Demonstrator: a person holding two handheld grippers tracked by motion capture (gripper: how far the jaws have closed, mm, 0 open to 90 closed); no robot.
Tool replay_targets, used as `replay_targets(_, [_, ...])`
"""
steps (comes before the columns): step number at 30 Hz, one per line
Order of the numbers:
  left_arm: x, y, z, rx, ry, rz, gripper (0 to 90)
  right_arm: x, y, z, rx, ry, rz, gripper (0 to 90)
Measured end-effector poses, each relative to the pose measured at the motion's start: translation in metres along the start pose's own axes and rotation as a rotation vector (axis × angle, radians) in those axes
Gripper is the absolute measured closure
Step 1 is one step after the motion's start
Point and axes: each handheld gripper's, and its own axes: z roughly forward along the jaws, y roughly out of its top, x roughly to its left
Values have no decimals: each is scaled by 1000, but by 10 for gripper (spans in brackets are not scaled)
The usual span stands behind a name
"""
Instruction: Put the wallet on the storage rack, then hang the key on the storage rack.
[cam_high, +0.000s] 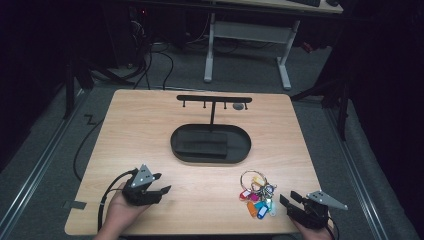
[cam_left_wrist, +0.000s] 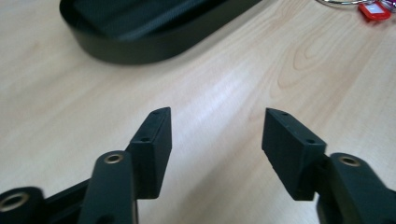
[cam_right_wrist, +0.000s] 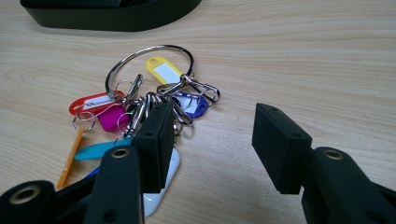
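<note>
While both grippers, left (cam_high: 159, 184) and right (cam_high: 291, 199), gape empty, could snag one tag and scatter keys (cam_high: 257, 195).

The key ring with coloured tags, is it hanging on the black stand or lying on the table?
Lying on the table. The key ring rests flat beside the right gripper, apart from the stand.
</note>
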Motion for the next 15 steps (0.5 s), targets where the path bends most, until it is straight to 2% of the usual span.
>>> replay_targets(2, [-2, -4, -2, -5, 6, -8, 391, 0, 0, 0, 1, 1, -2, 495])
replay_targets(5, [-9, -21, -7, -16, 14, -29, 360, 0, 0, 1, 1, 0, -7, 496])
replay_targets(8, [-11, -23, -10, -21, 9, -24, 340, 0, 1, 1, 1, -1, -7, 496])
replay_targets(9, [-13, -24, -12, -26, 19, 3, 329, 0, 1, 2, -1, -2, -9, 496])
replay_targets(15, [-11, -26, -14, -40, 8, -4, 315, 2, 2, 5, 14, -8, -12, 501])
